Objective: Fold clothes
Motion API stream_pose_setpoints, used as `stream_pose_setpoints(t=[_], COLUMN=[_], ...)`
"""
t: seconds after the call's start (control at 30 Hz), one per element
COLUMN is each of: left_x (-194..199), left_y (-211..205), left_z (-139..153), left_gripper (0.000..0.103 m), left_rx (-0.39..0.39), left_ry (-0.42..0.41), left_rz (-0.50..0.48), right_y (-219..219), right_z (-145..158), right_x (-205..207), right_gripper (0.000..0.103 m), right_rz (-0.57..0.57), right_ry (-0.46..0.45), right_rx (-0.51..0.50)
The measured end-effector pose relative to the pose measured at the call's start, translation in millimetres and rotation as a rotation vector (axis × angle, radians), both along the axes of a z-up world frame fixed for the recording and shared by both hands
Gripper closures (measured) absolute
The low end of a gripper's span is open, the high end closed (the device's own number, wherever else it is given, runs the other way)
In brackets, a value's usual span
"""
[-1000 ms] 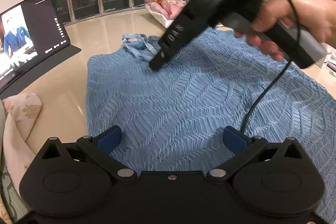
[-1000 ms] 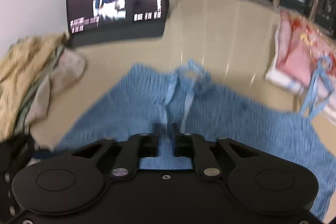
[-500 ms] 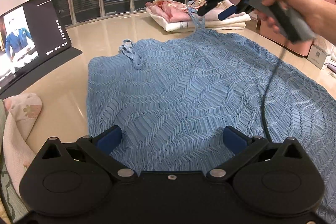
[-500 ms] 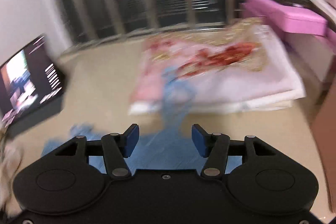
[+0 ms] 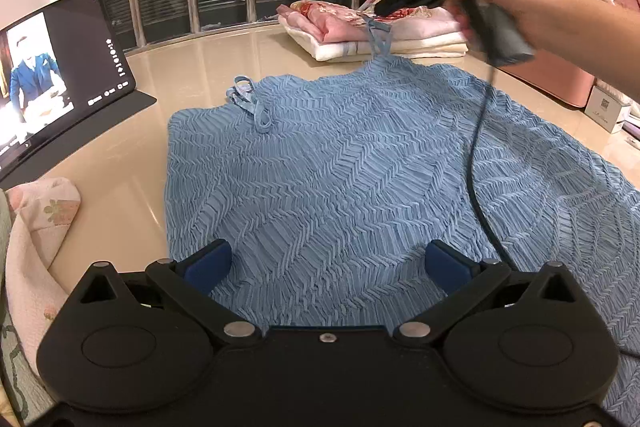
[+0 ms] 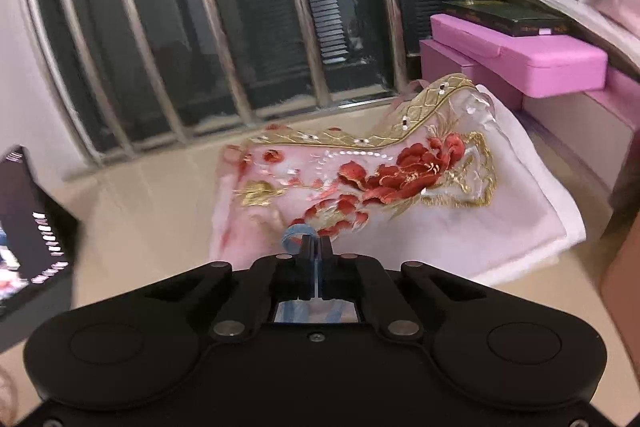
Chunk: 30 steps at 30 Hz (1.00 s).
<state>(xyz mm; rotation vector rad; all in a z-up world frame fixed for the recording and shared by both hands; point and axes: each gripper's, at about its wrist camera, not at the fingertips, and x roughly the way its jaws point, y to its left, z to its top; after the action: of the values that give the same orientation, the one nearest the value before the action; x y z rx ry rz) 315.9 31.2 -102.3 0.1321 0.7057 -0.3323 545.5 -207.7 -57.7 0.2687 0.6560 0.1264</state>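
Tablet (image 5: 60,83) sits at 9 o'clock on the floor (image 5: 208,67), showing a video. Blue pleated garment (image 5: 340,179) lies spread flat mid-floor. Left gripper (image 5: 326,263) hovers over its near hem, tongs wide apart, holding nothing. Near strap (image 5: 252,103) lies loose at 11 o'clock. At 1 o'clock the right gripper (image 6: 316,255) is clamped on the far strap (image 5: 378,35), lifted taut. Risks: thin strap slips out; hem unpinned, so the whole garment drags toward the folded pile (image 5: 360,27); cable (image 5: 476,155) snags the pleats.
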Motion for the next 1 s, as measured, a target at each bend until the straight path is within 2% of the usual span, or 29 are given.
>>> stream_pose_setpoints(t=[0.1, 0.3, 0.37, 0.4, 0.47, 0.5, 0.53, 0.57, 0.67, 0.7, 0.73, 0.77, 0.8, 0.87, 1.0], left_x=[0, 1, 1, 0, 0, 1, 1, 1, 0, 0, 0, 0, 0, 0, 0], left_y=[0, 0, -1, -1, -1, -1, -2, -2, -2, -2, -1, -1, -1, -1, -2], left_z=[0, 0, 0, 0, 0, 1, 1, 1, 1, 1, 0, 0, 0, 0, 0], left_gripper=[0.000, 0.000, 0.000, 0.000, 0.000, 0.000, 0.000, 0.000, 0.000, 0.000, 0.000, 0.000, 0.000, 0.000, 0.000], left_rx=[-0.001, -0.001, -0.001, 0.000, 0.000, 0.000, 0.000, 0.000, -0.001, -0.001, -0.001, -0.001, -0.001, -0.001, -0.002], left_ry=[-0.001, -0.002, -0.002, -0.002, -0.002, -0.002, -0.002, -0.002, -0.003, -0.003, -0.003, -0.003, -0.003, -0.003, -0.004], left_rz=[0.001, 0.006, 0.007, 0.007, 0.008, 0.009, 0.010, 0.010, 0.010, 0.009, 0.009, 0.009, 0.009, 0.008, 0.009], right_y=[-10, -12, -12, -12, -7, -2, 4, 11, 30, 34, 38, 42, 45, 40, 6], right_z=[4, -23, -28, -25, -10, -2, 4, 10, 10, 8, 5, 3, 1, 4, 14], right_x=[-31, -70, -74, -73, -68, -62, -52, -42, -4, 4, 13, 21, 27, 21, -19], right_gripper=[0.101, 0.099, 0.098, 0.097, 0.077, 0.053, 0.043, 0.043, 0.046, 0.054, 0.081, 0.100, 0.102, 0.102, 0.102], right_rz=[0.064, 0.165, 0.167, 0.165, 0.160, 0.156, 0.140, 0.126, 0.118, 0.130, 0.141, 0.153, 0.163, 0.166, 0.178], right_ry=[0.010, 0.169, 0.167, 0.135, 0.038, -0.008, -0.045, -0.073, -0.038, -0.013, 0.011, 0.036, 0.054, 0.050, 0.009], right_rx=[0.063, 0.000, -0.006, -0.003, -0.029, -0.067, -0.121, -0.173, -0.283, -0.303, -0.323, -0.343, -0.352, -0.293, -0.070])
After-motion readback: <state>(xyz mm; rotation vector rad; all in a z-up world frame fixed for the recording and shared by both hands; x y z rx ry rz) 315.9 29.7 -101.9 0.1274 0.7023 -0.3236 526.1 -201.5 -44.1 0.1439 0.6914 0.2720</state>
